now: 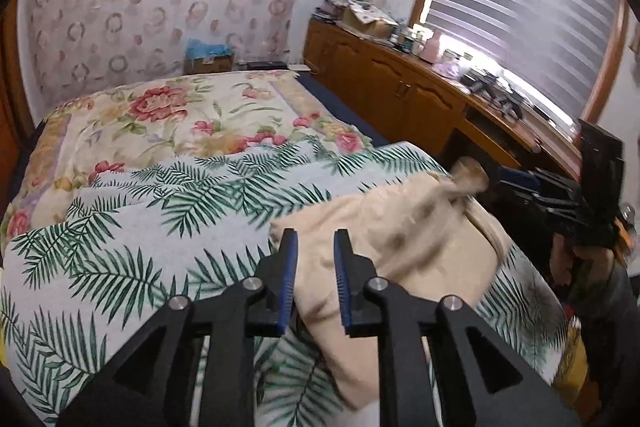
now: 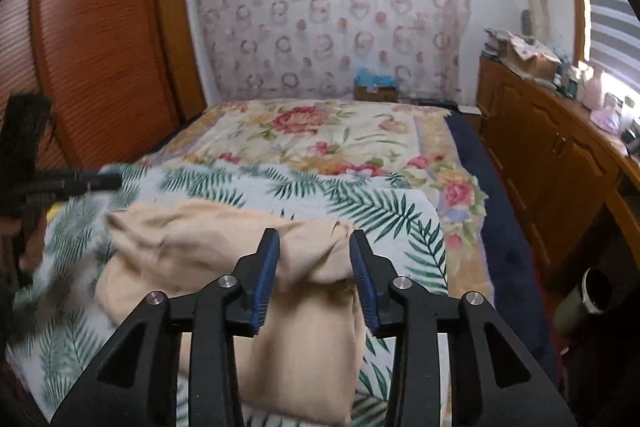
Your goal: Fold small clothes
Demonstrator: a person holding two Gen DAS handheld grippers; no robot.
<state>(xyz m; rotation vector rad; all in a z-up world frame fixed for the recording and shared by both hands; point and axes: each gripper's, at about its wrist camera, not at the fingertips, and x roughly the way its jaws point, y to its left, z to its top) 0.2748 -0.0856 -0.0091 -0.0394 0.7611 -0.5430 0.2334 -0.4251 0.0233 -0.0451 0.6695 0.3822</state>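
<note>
Black, angular linkage arms with silver pivot pins fill the bottom of both views, ending in ribbed blue pads. Left tongs [image 1: 316,241] stand a little apart, and the beige garment [image 1: 400,251] lies in the gap with neither pad pressing it. Right tongs [image 2: 314,241] stand wider, also loose over the same garment [image 2: 224,259], a soft, matte cloth bunched into rumpled folds with one doubled-over flap hanging toward the camera. It rests on a palm-leaf sheet [image 1: 140,227], white with green fronds, spread over a floral quilt [image 1: 160,115] on the bed.

From the left wrist, the right tongs show at the far side of the garment as a dark blurred block, and a striped window blind [image 1: 532,7] glows above a cluttered wooden sideboard [image 1: 400,75]. From the right wrist, a ribbed orange-brown wardrobe door [image 2: 100,39] rises beside the bed, and a blue mattress edge [image 2: 500,227] shows along the quilt.
</note>
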